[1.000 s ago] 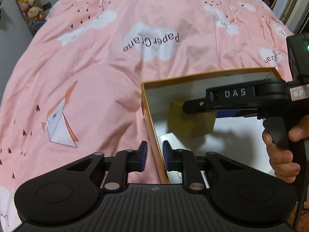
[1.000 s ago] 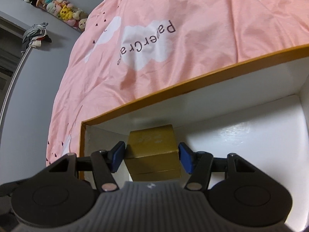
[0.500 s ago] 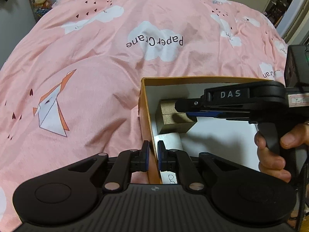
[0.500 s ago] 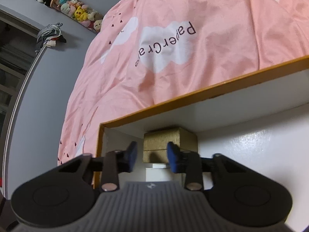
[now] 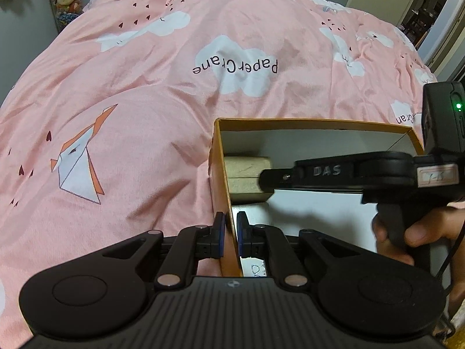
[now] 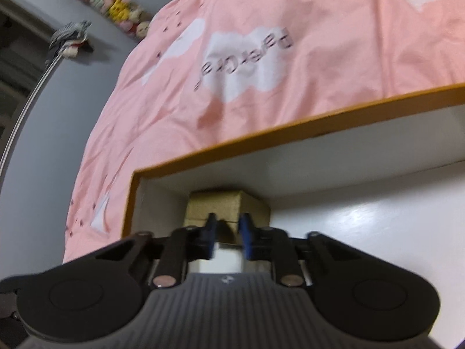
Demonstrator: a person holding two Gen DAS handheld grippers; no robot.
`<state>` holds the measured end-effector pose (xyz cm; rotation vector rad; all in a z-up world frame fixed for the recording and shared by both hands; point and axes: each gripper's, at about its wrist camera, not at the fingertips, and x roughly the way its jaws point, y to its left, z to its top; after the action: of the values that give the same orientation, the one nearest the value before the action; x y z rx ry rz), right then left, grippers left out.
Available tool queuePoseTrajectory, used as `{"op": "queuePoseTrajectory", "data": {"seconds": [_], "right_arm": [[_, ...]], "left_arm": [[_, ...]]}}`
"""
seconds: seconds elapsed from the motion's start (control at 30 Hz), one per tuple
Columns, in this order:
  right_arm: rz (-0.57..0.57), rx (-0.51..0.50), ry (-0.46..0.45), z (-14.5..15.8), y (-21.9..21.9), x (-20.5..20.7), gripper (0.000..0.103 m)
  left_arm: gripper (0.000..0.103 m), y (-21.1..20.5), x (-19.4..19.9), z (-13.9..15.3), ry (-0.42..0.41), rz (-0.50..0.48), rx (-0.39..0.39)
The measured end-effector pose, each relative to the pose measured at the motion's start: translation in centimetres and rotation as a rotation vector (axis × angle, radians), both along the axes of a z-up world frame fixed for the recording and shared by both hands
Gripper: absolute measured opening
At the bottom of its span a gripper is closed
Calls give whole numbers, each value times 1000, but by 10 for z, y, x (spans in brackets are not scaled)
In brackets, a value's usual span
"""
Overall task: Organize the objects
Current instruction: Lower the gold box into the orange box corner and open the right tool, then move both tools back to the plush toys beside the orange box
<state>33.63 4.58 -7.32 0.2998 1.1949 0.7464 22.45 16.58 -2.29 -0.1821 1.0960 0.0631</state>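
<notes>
Apparently one small box (image 5: pixel 247 179), one tray (image 5: pixel 314 122).

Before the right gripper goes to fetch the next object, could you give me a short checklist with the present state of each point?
1. Left gripper clamped on the side wall of the orange box: ok.
2. Small tan box sits in the far corner of the orange box: ok.
3. Right gripper free of the tan box: ok; its jaws are closing with nothing between them.
4. Tan box flat on the floor of the orange box: cannot tell, its base is hidden.
5. Next object in view: not ok, only the pink bedspread shows.
</notes>
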Motion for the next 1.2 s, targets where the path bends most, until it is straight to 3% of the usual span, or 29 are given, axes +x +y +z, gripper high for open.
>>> {"op": "queuePoseTrajectory", "data": {"seconds": [0.1, 0.2, 0.3, 0.47, 0.6, 0.73, 0.9, 1.1, 1.17, 1.2], "right_arm": [[13, -29, -49, 4, 6, -4, 15], [18, -35, -39, 6, 4, -4, 15], [26, -39, -77, 18, -6, -14, 18], [61, -43, -204, 56, -37, -54, 20], [86, -53, -315, 85, -70, -102, 31], [86, -62, -351, 101, -109, -153, 33], [51, -114, -309, 97, -159, -209, 37], [-19, -185, -183, 70, -207, -252, 48], [-21, -226, -165, 63, -217, -265, 55], [-16, -246, -159, 61, -220, -269, 57]], "left_arm": [[8, 0, -1, 0, -5, 4, 2], [9, -1, -3, 1, -17, 9, 4], [9, -1, -12, 9, -66, 33, 7], [9, -14, -51, 39, -214, 60, 49], [9, -31, -89, 55, -246, 35, 11], [9, -51, -124, 52, -198, -37, -73], [9, -82, -162, 27, -88, -162, -140], [9, -115, -192, -4, 31, -266, -87], [14, -123, -201, -9, 63, -286, -46], [22, -124, -207, -10, 76, -293, -30]]}}
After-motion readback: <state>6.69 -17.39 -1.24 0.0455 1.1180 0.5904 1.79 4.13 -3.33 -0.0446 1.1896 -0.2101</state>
